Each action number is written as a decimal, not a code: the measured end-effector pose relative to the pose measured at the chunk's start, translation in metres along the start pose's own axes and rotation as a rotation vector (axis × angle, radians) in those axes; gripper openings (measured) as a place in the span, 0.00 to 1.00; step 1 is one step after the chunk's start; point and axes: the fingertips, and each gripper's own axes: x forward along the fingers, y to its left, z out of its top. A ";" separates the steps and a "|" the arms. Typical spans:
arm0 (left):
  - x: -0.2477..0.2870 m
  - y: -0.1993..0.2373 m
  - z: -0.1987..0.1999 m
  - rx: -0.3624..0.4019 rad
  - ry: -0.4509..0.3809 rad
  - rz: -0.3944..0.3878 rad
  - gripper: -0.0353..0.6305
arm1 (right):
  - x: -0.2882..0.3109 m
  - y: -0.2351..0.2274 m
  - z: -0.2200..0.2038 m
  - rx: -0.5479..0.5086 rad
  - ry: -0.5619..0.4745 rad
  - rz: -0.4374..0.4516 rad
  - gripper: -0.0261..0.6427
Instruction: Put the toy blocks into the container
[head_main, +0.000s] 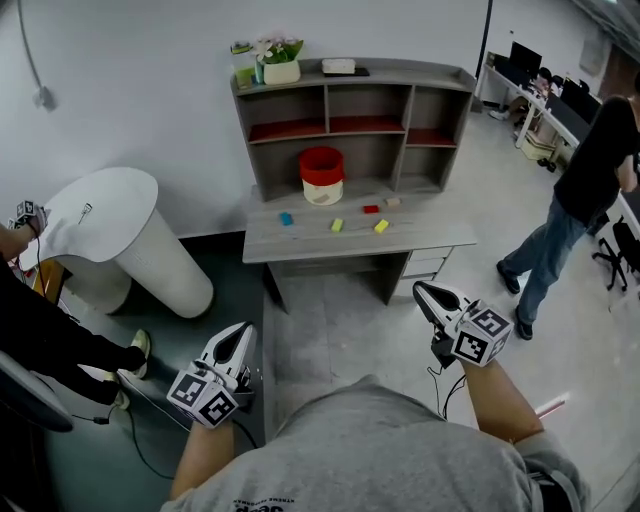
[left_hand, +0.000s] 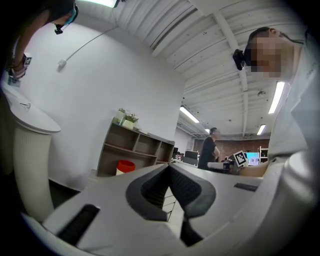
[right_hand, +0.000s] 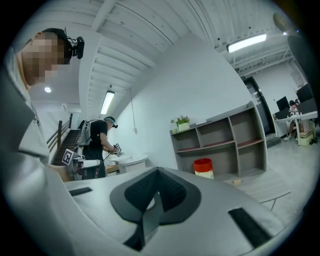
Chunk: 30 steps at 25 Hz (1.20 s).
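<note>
A red container (head_main: 321, 175) with a pale base stands on the grey desk (head_main: 300, 243), under the shelves. Several small blocks lie in front of it: blue (head_main: 286, 218), green-yellow (head_main: 337, 225), red (head_main: 371, 209), yellow (head_main: 381, 226) and a tan one (head_main: 393, 202). Both grippers hang well short of the desk, level and over the floor. My left gripper (head_main: 243, 335) (left_hand: 168, 166) has its jaws together with nothing between them. My right gripper (head_main: 430, 295) (right_hand: 158, 170) is shut and empty too. The container (left_hand: 125, 166) (right_hand: 202, 167) shows far off in both gripper views.
A grey shelf unit (head_main: 350, 120) sits on the desk's back, with a plant pot (head_main: 280, 60) on top. A white round pedestal table (head_main: 110, 225) stands at the left beside a seated person's leg (head_main: 60, 345). Another person (head_main: 580, 200) walks at the right. A cable (head_main: 150, 455) lies on the floor.
</note>
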 end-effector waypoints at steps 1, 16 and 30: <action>0.002 0.001 -0.001 -0.001 0.002 -0.001 0.10 | 0.001 -0.004 0.000 0.010 0.001 -0.003 0.07; 0.128 0.030 -0.027 0.030 0.043 0.096 0.10 | 0.061 -0.169 -0.028 0.135 0.010 0.069 0.07; 0.330 0.076 -0.037 -0.056 0.081 0.291 0.10 | 0.203 -0.384 -0.030 0.087 0.207 0.266 0.07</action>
